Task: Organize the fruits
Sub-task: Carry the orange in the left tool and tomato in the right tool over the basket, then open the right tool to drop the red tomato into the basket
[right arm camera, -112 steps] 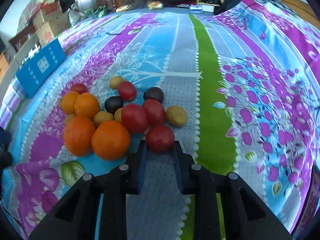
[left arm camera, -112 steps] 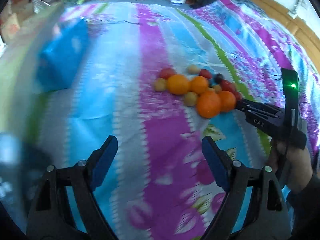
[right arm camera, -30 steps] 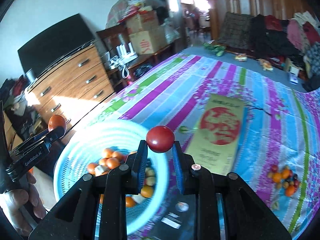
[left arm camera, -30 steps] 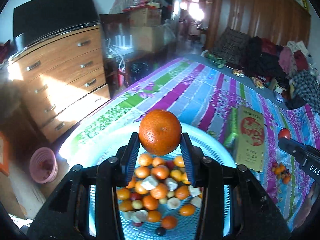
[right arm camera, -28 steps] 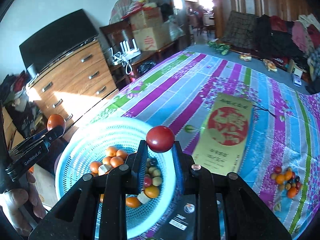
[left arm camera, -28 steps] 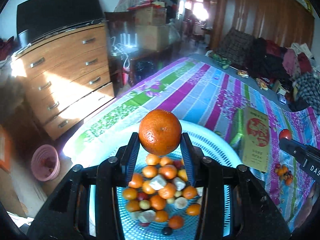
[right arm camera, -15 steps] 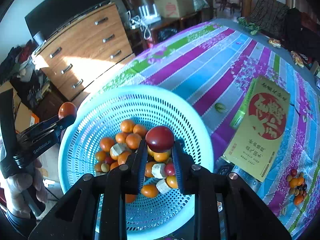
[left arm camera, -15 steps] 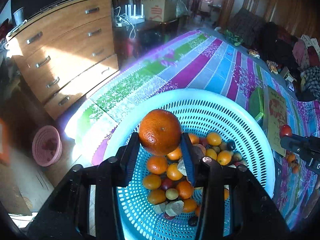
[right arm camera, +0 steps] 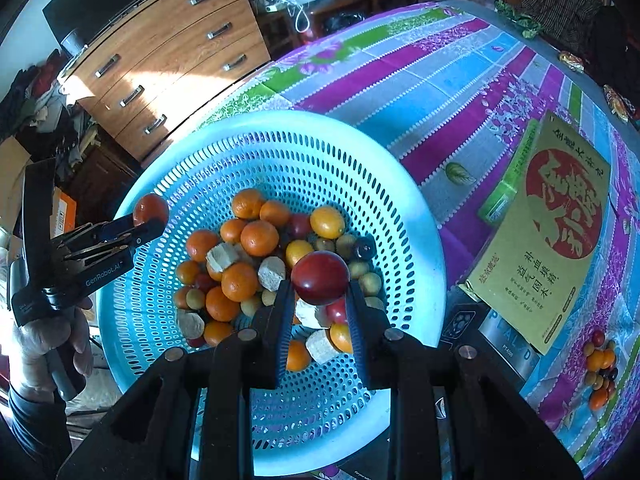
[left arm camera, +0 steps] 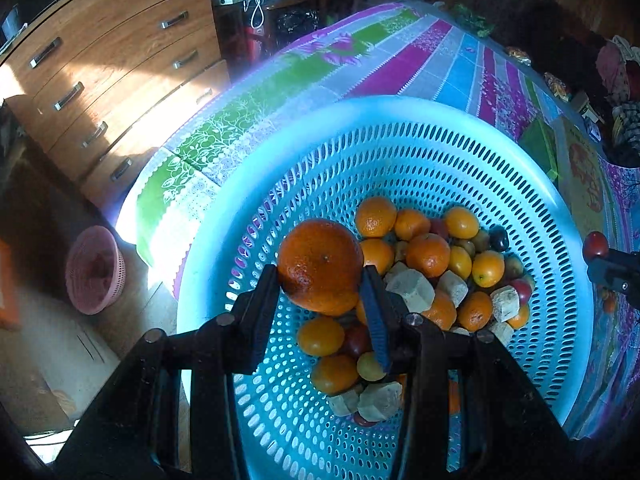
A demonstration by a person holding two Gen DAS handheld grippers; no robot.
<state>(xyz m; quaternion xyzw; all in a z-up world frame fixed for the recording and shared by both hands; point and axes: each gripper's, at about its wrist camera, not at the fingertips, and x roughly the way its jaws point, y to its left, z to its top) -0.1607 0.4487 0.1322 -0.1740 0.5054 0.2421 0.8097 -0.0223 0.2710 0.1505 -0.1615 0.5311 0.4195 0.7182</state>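
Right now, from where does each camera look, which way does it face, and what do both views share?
Left wrist: on the left gripper, looking down along its fingers at the orange over the blue basket.
Right wrist: on the right gripper, facing down at its red fruit; the left hand shows.
Shared: basket, fruit pile, yellow box.

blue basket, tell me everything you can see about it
The blue basket is a round, light-blue plastic bowl with a smooth wide rim and walls and floor pierced by rows of slots. It sits upright at the edge of the striped cloth. Inside lies a heap of oranges, small red, yellow and dark fruits and pale cut chunks. The left gripper holds an orange over it, the right gripper a red fruit.
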